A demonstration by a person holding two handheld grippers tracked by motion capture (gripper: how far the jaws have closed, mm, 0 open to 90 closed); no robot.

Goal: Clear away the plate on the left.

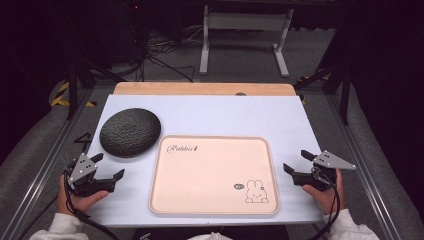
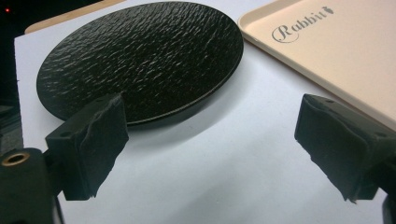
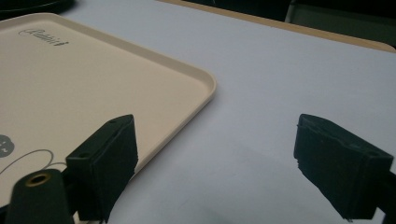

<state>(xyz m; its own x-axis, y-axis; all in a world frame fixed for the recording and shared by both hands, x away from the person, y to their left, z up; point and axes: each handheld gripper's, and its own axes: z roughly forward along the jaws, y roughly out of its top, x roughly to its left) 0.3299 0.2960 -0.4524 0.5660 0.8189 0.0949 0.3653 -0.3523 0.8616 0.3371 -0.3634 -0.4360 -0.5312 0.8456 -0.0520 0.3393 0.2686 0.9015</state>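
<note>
A round black plate (image 1: 130, 132) with a rough, rippled surface lies on the white table at the left. Beside it sits a beige tray (image 1: 215, 175) with a script logo and a rabbit drawing. My left gripper (image 1: 108, 166) rests at the table's front left, open, just below the plate; in the left gripper view the black plate (image 2: 140, 58) lies ahead of the jaws and the tray (image 2: 336, 51) to the right. My right gripper (image 1: 297, 162) is open at the front right, beside the tray's right edge (image 3: 205, 93). Neither gripper holds anything.
The white table top (image 1: 225, 112) has free room behind the tray and at the right. A wooden board edge (image 1: 200, 89) runs along the far side. Metal frame rails flank the table, and cables lie on the floor beyond.
</note>
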